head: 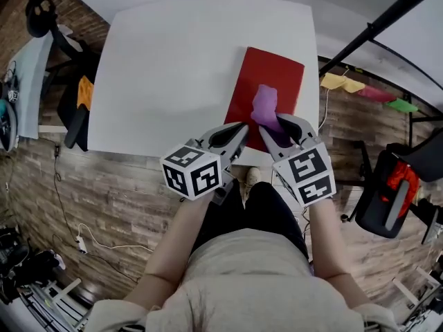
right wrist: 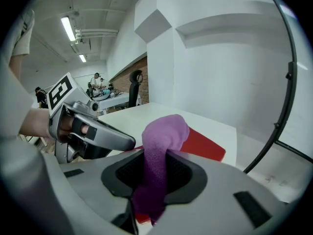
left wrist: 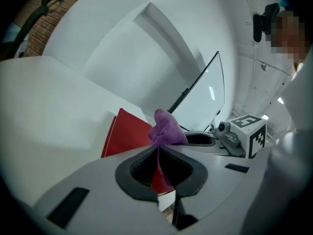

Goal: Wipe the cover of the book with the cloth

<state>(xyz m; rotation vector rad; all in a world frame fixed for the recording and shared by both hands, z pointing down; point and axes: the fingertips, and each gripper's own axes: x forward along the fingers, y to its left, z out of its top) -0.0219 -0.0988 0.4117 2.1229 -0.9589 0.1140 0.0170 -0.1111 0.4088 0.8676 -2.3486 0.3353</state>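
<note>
Forearms lead to two grippers at the near edge of the table (head: 173,68). The right gripper (head: 279,125) is clamped on the purple cloth (head: 264,102), whose free end sticks out over the near half of the red book (head: 273,71); contact cannot be told. The book lies flat, directly ahead of that gripper, its long axis running away from the person. The left gripper (head: 239,131) has its jaws together on nothing, just beside the book's near left edge.

White table (head: 173,68), wood-plank floor (head: 118,199), black office chair (head: 374,199), brick wall (right wrist: 128,75), ceiling strip lights (right wrist: 68,28).
</note>
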